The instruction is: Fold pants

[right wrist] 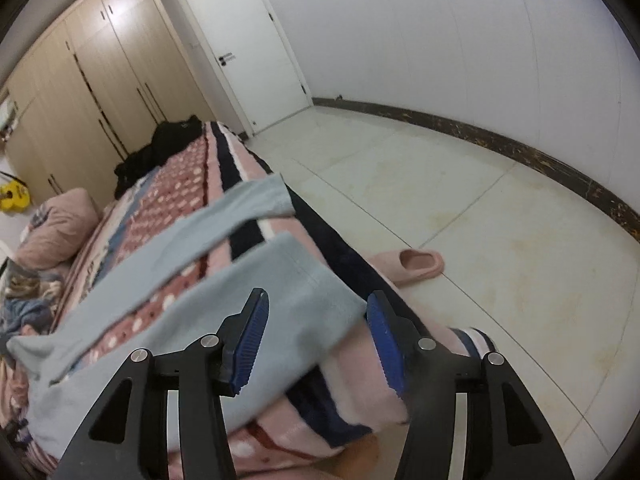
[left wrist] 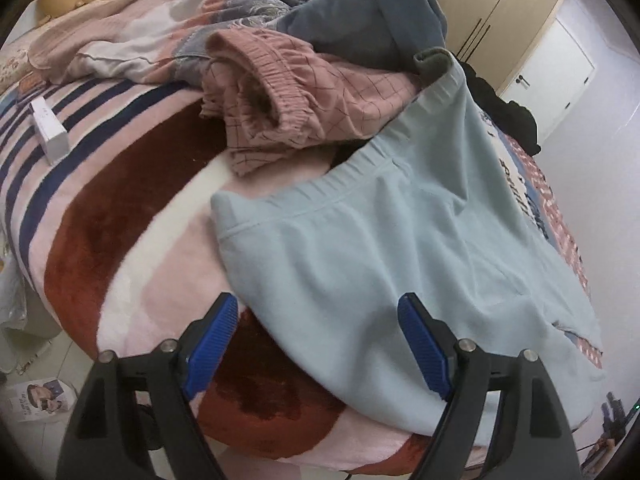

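Observation:
Light blue pants lie spread on the bed, waistband toward the clothes pile. My left gripper is open, just above the near edge of the pants' upper part, holding nothing. In the right wrist view the two legs stretch apart along the bed. My right gripper is open over the near leg's cuff end at the bed's edge, holding nothing.
A pile of clothes lies beyond the waistband: pink checked pants and a grey-blue garment. A white box sits on the striped blanket. A black garment, wardrobe, door and a pink slipper on the floor.

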{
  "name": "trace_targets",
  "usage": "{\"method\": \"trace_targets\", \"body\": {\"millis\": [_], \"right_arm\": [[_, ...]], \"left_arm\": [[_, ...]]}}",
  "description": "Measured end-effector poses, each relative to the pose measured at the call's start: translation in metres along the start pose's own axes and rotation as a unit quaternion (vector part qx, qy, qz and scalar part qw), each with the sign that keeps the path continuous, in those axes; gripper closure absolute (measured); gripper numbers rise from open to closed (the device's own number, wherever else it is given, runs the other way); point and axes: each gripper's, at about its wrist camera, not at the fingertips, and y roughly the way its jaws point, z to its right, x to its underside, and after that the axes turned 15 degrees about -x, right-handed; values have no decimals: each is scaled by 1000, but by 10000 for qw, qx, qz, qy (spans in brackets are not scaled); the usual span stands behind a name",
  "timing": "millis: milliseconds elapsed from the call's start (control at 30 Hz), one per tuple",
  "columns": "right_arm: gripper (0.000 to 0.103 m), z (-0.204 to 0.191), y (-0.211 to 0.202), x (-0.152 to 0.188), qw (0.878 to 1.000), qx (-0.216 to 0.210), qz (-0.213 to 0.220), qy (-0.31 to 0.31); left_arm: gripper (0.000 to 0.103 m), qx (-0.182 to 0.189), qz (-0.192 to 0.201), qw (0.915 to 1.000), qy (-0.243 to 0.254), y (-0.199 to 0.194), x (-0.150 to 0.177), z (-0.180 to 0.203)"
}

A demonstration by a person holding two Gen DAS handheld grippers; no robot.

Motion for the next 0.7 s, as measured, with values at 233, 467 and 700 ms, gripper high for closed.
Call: {"method": "trace_targets", "body": {"millis": [233,467,700], "right_arm": [[53,8,22,20,9977,-460,-408,297],[56,-4,30,24,9988,-394,-267,146],[98,-12,26,15,9994,-324,70,98]], "left_arm": [[24,245,-79,9995,-174,6,-4,-3],[24,671,-161,9966,-443,12,-2,-7],[94,457,-97,9984,-321,11,-4,7]]}}
